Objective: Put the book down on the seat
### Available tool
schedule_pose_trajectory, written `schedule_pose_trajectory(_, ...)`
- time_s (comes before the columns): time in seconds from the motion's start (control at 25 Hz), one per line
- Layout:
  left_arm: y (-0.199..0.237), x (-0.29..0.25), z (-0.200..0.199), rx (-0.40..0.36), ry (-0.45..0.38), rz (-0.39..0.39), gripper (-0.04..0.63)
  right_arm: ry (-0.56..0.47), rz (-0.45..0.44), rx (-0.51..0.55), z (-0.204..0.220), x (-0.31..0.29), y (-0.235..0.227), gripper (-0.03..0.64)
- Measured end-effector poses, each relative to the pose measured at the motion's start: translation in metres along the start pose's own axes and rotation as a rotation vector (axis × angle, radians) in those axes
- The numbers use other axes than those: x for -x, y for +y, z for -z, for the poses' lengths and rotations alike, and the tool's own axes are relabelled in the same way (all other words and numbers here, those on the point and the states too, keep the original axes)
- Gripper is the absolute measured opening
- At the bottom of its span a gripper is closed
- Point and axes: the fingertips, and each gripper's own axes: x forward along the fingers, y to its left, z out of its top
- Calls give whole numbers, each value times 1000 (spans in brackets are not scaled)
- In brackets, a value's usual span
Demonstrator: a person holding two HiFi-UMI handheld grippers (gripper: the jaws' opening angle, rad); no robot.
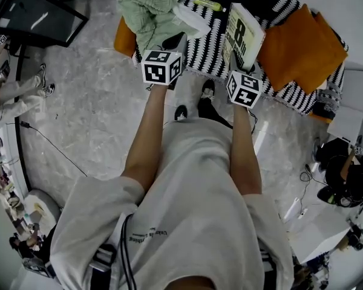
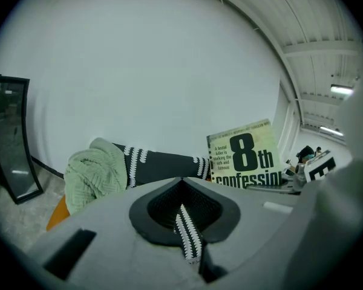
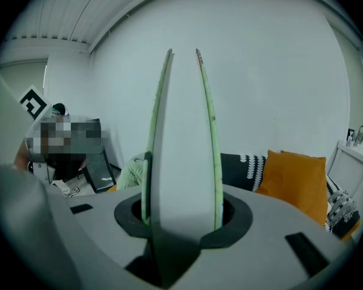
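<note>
Indoors, over striped blanket [image 1: 210,52] by marble floor [image 1: 97,113], right gripper [image 1: 237,65] clamps book [image 1: 243,34]; left gripper [image 1: 174,44] closed.

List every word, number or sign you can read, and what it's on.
"8th confession": front cover of the book.
"A brutal killer is stalking the rich and famous": same cover, small print left of the 8.
Line along the cover's top edge: too small to read.
Print on the person's shirt: too blurred to read.
</note>
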Motion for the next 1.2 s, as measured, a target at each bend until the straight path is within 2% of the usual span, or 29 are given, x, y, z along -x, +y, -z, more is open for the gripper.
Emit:
schedule_pose_trajectory(0.24, 6, -25, -29, -21, -8, 4, 9, 3, -2, 7, -19, -25, -9, 150)
schedule_pose_trajectory(0.52, 4, -53, -42, -39, 8, -6, 9, 59, -18, -42, -10, -56, -27, 150)
schedule_pose_trajectory(0.84, 13, -73, -66, -55, 8, -53, 9, 50, -68, -96, -31, -91, -41, 150)
schedule_pose_trajectory(1.04, 7, -86, -64, -67, 23, -56, 9, 43, -81, -81, -40, -103, -50, 150)
schedule_pose_trajectory(1.2, 1, -94, -67, -88, 35, -65, 8, 26, -53, -70, -48, -109, -60, 150)
